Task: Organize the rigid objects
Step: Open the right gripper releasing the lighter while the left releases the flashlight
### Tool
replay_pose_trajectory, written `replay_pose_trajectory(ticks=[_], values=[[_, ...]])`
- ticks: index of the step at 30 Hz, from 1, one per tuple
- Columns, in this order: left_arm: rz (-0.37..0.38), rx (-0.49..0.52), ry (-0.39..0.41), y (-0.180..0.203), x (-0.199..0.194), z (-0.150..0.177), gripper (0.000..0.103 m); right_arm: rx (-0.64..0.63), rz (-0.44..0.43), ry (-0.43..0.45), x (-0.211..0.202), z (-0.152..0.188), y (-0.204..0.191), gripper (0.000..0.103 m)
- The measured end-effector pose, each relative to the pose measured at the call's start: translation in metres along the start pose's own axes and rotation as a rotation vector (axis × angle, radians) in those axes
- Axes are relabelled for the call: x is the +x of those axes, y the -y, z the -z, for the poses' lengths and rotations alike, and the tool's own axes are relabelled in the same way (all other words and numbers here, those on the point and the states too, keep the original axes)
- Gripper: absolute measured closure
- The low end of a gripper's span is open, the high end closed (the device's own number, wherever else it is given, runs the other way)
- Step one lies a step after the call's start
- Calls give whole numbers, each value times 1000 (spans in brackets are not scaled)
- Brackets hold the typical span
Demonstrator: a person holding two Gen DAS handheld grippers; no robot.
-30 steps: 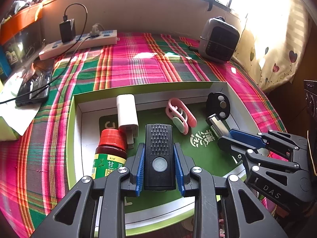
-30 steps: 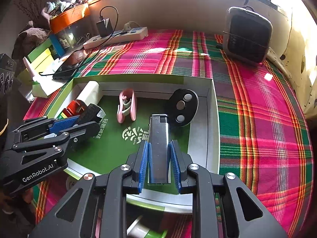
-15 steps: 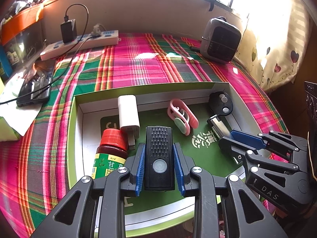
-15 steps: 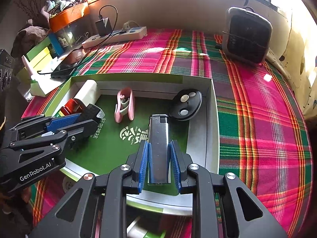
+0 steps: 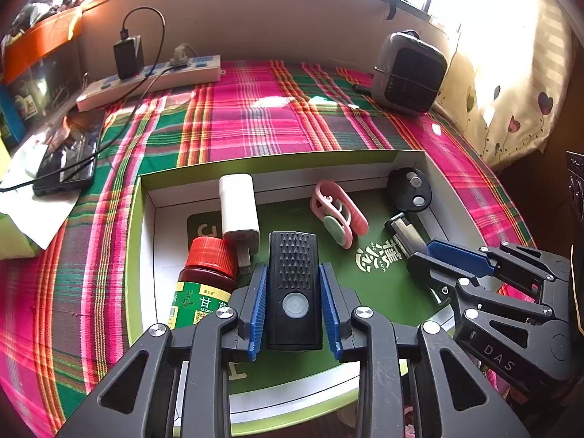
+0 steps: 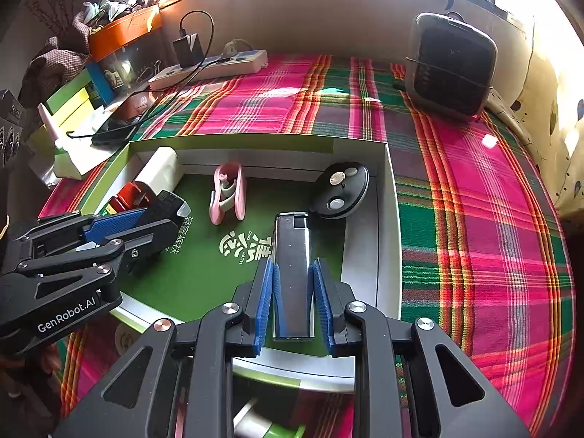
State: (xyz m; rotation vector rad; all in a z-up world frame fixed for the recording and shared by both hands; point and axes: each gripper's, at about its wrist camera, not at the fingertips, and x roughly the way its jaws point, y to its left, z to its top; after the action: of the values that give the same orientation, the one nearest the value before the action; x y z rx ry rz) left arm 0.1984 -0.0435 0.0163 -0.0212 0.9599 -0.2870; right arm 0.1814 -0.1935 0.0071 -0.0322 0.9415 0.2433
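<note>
Grippers over green-floored box (image 5: pixel 144 219): left gripper (image 5: pixel 294 304) clenched on black ribbed torch (image 5: pixel 294 284), right gripper (image 6: pixel 294 304) grasping silver lighter (image 6: pixel 292 266).

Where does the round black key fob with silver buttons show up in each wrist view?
Left wrist: key fob sits right of centre, in the tray's far right corner.
Right wrist: key fob sits just right of centre, beyond the silver lighter.
Shared landmark: pink clip, to the fob's left in both.
</note>
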Motion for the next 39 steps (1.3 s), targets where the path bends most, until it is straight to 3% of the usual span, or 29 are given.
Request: replay_pose_trajectory(ticks=[4, 19, 39], values=[[-8, -3, 2, 0, 0, 0, 70, 5, 1, 2, -1, 1, 0, 79], [-11, -10, -4, 1, -2, 4, 67, 18, 9, 24, -10, 2, 0, 77], [-1, -20, 65, 10, -43, 20, 63, 56, 16, 101, -47, 18, -2, 66]])
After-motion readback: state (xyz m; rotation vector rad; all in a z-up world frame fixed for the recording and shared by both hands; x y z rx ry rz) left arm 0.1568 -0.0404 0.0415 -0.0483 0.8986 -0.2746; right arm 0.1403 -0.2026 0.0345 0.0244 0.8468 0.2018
